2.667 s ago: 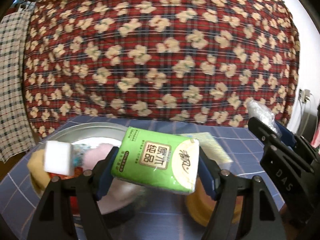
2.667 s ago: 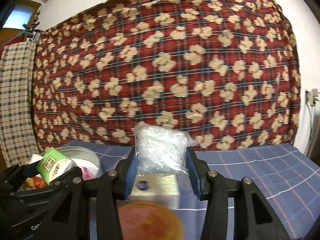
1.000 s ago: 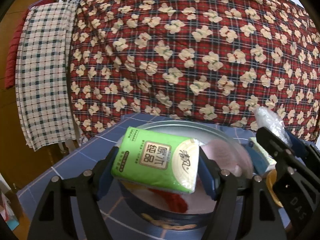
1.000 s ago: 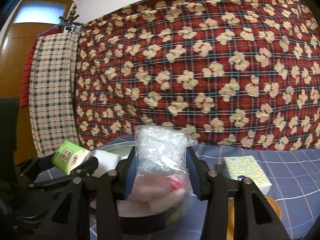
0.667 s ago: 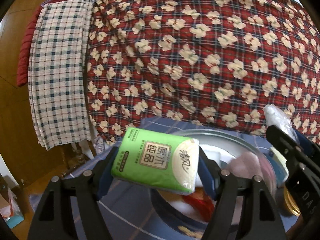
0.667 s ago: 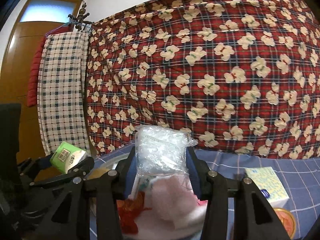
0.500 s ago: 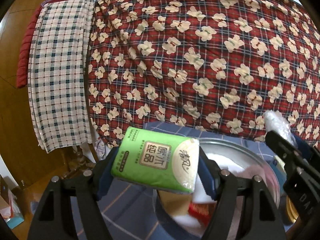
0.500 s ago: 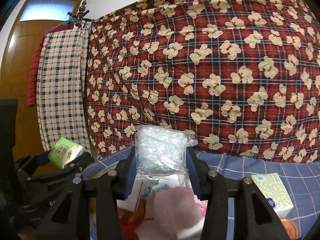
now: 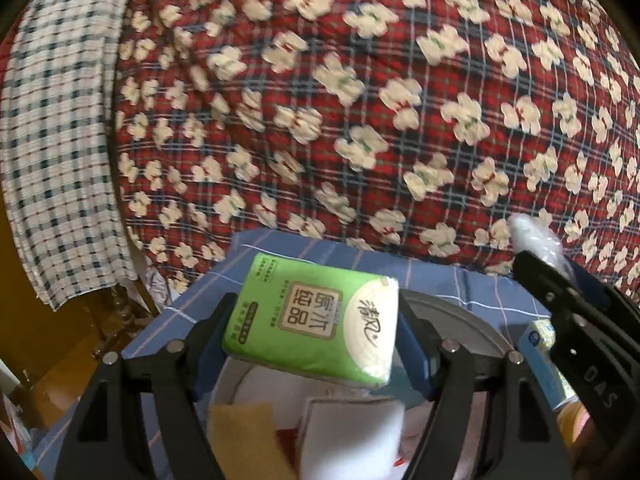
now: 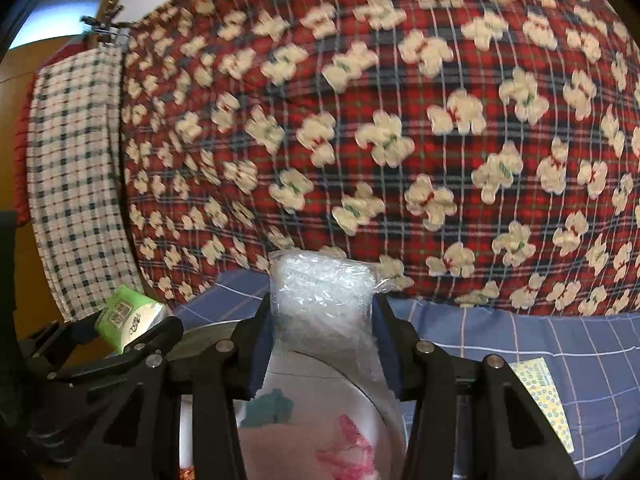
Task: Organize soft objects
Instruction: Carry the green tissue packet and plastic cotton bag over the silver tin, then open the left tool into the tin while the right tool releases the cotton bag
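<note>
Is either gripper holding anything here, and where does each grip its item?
Left gripper: green tissue pack, pinched across its two short ends. Right gripper: clear crinkled plastic bag, squeezed at its sides between the fingers.

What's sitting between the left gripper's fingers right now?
A green tissue pack is clamped between the left gripper's fingers, above the round tin; the left wrist view shows it.

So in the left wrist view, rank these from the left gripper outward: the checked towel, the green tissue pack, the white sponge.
1. Green tissue pack: clamped between the left gripper fingers.
2. White sponge: just below the gripper, in the round tin.
3. Checked towel: hanging far off to the left, beyond the table.
</note>
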Demonstrator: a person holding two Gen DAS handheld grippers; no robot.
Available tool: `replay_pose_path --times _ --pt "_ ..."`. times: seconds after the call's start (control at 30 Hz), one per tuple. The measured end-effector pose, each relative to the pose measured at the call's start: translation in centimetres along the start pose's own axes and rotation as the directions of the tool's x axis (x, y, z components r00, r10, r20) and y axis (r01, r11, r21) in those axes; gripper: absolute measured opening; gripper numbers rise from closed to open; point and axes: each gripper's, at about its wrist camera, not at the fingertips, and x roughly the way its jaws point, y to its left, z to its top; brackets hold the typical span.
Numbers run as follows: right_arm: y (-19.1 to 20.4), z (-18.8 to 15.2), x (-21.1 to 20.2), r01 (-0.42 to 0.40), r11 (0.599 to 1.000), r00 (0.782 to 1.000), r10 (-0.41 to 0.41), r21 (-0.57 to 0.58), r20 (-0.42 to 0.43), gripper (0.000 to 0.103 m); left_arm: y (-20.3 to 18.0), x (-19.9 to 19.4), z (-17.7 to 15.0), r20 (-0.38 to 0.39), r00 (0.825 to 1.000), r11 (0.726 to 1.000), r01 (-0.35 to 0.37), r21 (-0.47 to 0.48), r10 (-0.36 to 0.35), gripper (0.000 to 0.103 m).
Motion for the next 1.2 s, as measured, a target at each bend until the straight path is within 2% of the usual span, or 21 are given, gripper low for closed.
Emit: replay_pose_path --times 0.1,0.2,0.3,0.43,0.5,0.63,0.8,0.93,1.07,1.2 --pt "-0.5 0.4 1.9 -0.001 1.0 0.998 0.002 0.014 -0.065 0.049 -0.6 1.5 0.6 -0.053 0.998 1.0 0.017 0.015 -0.017 0.074" --pt "-0.8 0.6 4.0 -0.019 0.999 0.987 0.024 0.035 -0.159 0.049 -0.7 3.1 1.2 -0.118 0.992 0.999 0.038 0.009 -0.037 0.074" --pt "-1.3 0.5 5.8 -0.024 0.996 0.971 0.043 0.083 -0.237 0.049 -0.5 4.7 1.6 -0.2 0.977 0.997 0.076 -0.012 -0.076 0.074" --pt "-1.7 0.5 7.2 -0.025 0.995 0.954 0.053 0.099 -0.294 0.049 -1.0 6.1 1.5 -0.26 0.964 0.997 0.069 0.033 -0.058 0.074" --pt "-1.8 0.5 7.8 -0.032 0.995 0.943 0.062 0.096 -0.327 0.049 -1.1 7.0 1.3 -0.308 0.949 0.996 0.079 0.045 -0.061 0.074" --pt "-2.9 0.3 8.8 -0.033 0.991 0.925 0.079 0.129 -0.371 0.049 -0.8 8.5 1.1 -0.379 0.924 0.995 0.084 0.056 -0.056 0.074" --pt "-3.6 -0.2 10.0 -0.079 0.969 0.889 0.175 0.234 -0.423 0.049 -1.7 9.4 1.0 -0.391 0.92 0.99 0.054 0.133 0.002 0.074" --pt "-3.1 -0.6 11.0 -0.097 0.955 0.861 0.222 0.28 -0.458 0.049 -1.9 10.4 0.6 -0.438 0.899 0.989 0.077 0.127 -0.014 0.074" --pt "-2.5 -0.5 11.8 -0.095 0.959 0.855 0.216 0.268 -0.472 0.049 -2.4 11.0 0.4 -0.466 0.885 0.986 0.088 0.139 -0.013 0.074" --pt "-2.3 -0.3 12.3 -0.098 0.957 0.842 0.226 0.273 -0.49 0.049 -2.9 12.1 0.1 -0.513 0.858 0.983 0.103 0.153 -0.01 0.074"
